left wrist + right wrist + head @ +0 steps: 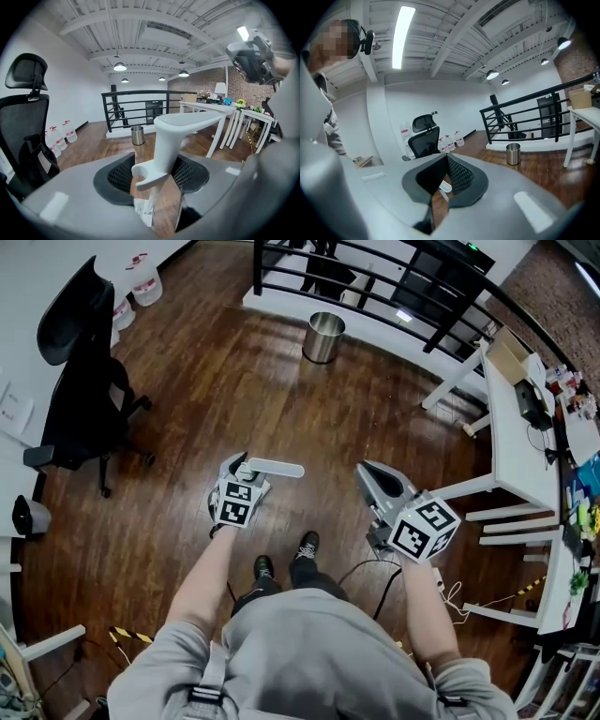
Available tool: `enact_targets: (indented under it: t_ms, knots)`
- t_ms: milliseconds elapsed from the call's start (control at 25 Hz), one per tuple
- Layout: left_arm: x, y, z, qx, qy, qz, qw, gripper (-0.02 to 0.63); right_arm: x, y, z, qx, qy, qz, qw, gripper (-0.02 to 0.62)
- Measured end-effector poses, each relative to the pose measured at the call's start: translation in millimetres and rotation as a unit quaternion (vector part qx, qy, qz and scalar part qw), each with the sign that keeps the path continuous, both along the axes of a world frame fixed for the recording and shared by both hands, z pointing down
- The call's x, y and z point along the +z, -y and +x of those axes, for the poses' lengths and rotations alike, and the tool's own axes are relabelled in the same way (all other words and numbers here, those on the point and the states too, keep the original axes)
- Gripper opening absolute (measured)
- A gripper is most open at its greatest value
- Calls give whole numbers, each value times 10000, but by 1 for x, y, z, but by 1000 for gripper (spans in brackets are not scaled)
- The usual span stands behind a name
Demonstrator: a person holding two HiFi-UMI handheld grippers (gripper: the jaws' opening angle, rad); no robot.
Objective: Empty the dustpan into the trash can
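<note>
My left gripper [239, 465] is shut on the white handle [273, 468] of the dustpan, held above the wooden floor in front of me. In the left gripper view the handle [174, 136] stands upright between the mesh pads [119, 174], with white paper scraps [143, 211] below it; the pan itself is hidden. My right gripper [367, 472] hangs beside it on the right, shut on nothing, its pads meeting [442, 182]. The round metal trash can [323, 337] stands well ahead on the floor by the railing, also visible as the can [137, 135] and the can [513, 153].
A black office chair [80, 381] stands at the left, with water jugs [145, 282] behind it by the wall. White desks [511, 437] line the right side. A black railing [375, 282] on a white ledge runs behind the can. A cable [370, 573] lies near my feet.
</note>
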State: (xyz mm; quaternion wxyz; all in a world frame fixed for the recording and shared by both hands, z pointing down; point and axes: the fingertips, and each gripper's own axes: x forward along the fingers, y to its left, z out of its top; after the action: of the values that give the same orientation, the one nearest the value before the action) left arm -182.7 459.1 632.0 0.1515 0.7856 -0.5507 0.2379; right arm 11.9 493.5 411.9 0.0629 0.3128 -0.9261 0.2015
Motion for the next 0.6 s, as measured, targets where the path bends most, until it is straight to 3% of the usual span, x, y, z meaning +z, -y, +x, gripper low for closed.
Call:
enact_targets:
  t_ms: [600]
  knots:
    - [-57,32,78,870,-136,291,9957,222,0,18,46,412,251,-16,9988,0]
